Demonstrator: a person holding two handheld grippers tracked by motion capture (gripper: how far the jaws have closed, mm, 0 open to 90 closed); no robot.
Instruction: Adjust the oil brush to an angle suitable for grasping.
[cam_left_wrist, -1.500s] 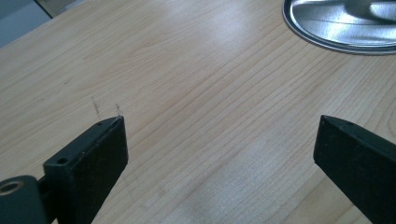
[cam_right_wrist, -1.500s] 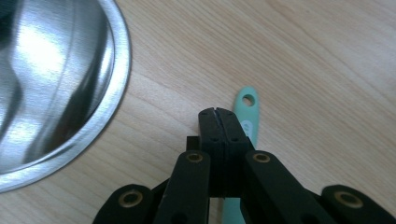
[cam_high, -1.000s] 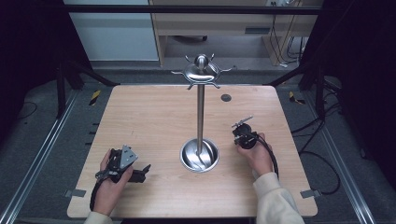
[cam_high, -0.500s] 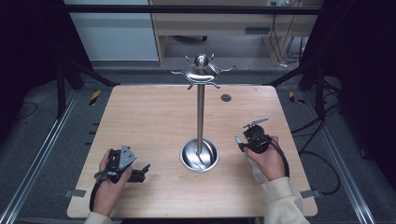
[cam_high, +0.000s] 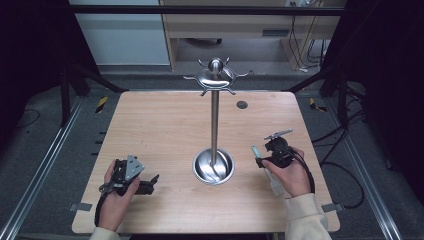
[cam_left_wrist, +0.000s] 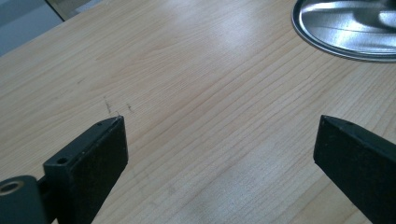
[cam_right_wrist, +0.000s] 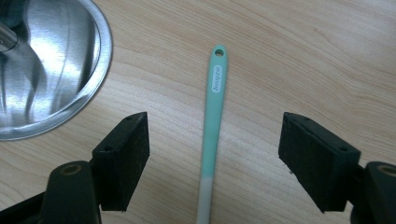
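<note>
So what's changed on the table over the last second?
The right gripper moved right, away from the stand's base, and its jaws have just been opening; the mint green utensil lies on the table between them, untouched. The left gripper and the stand stayed put.

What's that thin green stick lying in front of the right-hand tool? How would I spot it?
Start at the tall steel stand in the middle of the wooden table, then look just right of its round base. There the mint-green handle lies flat on the wood, between the open jaws of the right gripper. It is the one coloured thing here, with a small hole at its tip.
</note>
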